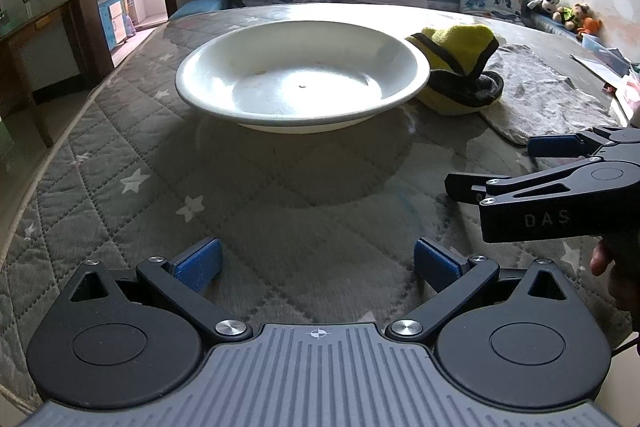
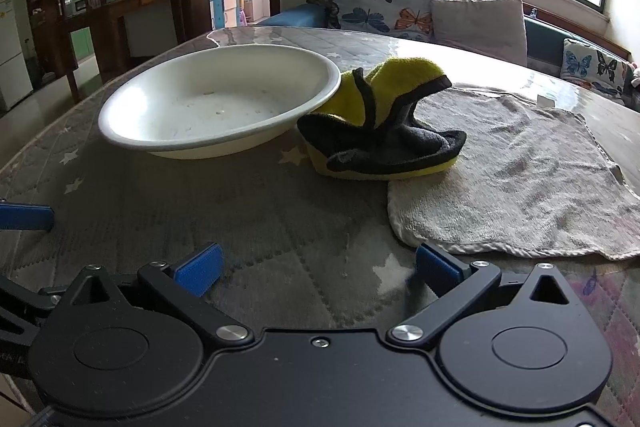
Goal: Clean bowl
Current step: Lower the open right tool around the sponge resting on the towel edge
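While the white bowl (image 1: 300, 83) sits untouched mid-desk with crumbs inside, the yellow-and-grey cloth (image 2: 380, 123) lies bunched against its right rim, partly on a grey towel (image 2: 516, 171). Both the left hand-held gripper (image 1: 318, 263) and right hand-held gripper (image 2: 318, 269) hover open and empty; wiping hasn't started, so the right one likely needs that cloth first.

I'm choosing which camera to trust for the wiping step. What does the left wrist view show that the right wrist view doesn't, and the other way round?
Only the left wrist view shows the whole right gripper from the side, open, and a dark speck at the centre of the white bowl.

Only the right wrist view shows the grey towel nearly whole, and pale crumbs in the bowl.

Both show the bowl, the yellow and grey cloth against its rim, the quilted table cover, and an open left gripper.
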`<state>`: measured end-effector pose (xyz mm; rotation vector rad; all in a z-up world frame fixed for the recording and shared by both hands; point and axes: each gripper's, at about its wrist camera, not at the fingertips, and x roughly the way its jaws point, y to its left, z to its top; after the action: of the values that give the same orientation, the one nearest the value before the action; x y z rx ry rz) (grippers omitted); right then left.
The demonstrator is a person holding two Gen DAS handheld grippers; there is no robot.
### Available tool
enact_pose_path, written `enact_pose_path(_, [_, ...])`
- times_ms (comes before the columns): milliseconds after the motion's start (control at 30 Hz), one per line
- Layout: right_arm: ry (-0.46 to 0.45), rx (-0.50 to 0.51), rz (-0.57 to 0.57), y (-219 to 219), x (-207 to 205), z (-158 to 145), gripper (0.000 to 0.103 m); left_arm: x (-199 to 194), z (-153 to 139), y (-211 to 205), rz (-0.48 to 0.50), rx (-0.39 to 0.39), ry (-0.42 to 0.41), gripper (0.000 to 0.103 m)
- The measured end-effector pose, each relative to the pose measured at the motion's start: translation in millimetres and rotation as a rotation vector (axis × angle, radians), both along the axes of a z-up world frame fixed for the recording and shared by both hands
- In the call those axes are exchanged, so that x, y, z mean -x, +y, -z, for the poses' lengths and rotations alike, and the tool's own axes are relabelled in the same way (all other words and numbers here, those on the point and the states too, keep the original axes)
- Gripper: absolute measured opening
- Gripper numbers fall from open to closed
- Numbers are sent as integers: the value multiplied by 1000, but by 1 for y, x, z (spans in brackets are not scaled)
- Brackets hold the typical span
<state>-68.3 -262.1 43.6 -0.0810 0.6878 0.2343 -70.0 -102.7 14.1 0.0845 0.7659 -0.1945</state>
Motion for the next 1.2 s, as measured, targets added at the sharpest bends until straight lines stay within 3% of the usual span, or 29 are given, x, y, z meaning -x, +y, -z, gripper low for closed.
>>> enact_pose_path(1200, [1, 2, -17, 9, -20, -1, 103, -24, 0, 2, 3, 5, 2, 103])
